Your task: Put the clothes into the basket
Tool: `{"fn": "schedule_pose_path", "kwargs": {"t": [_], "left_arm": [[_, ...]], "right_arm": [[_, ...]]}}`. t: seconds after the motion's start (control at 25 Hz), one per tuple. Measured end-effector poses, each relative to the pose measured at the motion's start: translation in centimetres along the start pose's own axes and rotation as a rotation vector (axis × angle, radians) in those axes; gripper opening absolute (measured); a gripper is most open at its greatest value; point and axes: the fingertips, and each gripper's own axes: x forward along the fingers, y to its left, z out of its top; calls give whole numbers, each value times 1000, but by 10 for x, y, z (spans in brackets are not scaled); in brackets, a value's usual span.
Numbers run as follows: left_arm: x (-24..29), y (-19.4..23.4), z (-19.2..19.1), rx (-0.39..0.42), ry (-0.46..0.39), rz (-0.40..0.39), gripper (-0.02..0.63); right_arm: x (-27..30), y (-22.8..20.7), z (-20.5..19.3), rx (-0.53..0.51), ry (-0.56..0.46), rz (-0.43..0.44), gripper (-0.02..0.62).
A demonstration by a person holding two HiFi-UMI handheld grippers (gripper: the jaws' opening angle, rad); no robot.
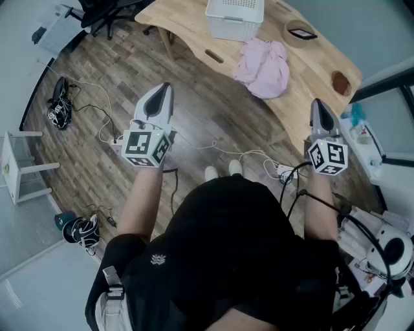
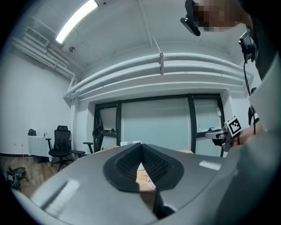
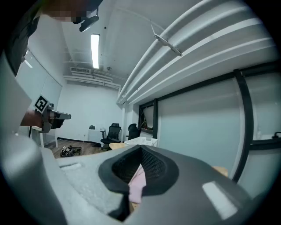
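Clothes (image 1: 264, 66) not yet touched. Nearest, short of the desk (image 1: 187, 27): left gripper (image 1: 165, 88) and right gripper (image 1: 317, 105), fingers (image 1: 157, 106) clenched on nothing, likely poised to approach. Then pink heap at the desk's front edge; farther back on the desk, white basket (image 1: 234, 18).

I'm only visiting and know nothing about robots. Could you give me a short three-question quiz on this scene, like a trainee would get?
1. True or false: the crumpled pink clothes lie inside the white slatted plastic basket.
2. Multiple choice: the pink clothes lie on A) the wood-plank floor, B) the light wooden table, C) the black office chair.
3. Fill in: the left gripper and the right gripper both have their jaws ____, with nothing held.

Key: 1 false; 2 B; 3 shut.
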Motion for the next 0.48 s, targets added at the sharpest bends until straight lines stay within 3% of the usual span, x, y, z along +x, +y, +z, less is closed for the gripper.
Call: {"fn": "schedule_pose_path", "kwargs": {"t": [0.48], "left_arm": [[17, -19, 9, 34, 4, 50, 6]], "right_arm": [[21, -32, -13, 29, -10, 44, -2]]}}
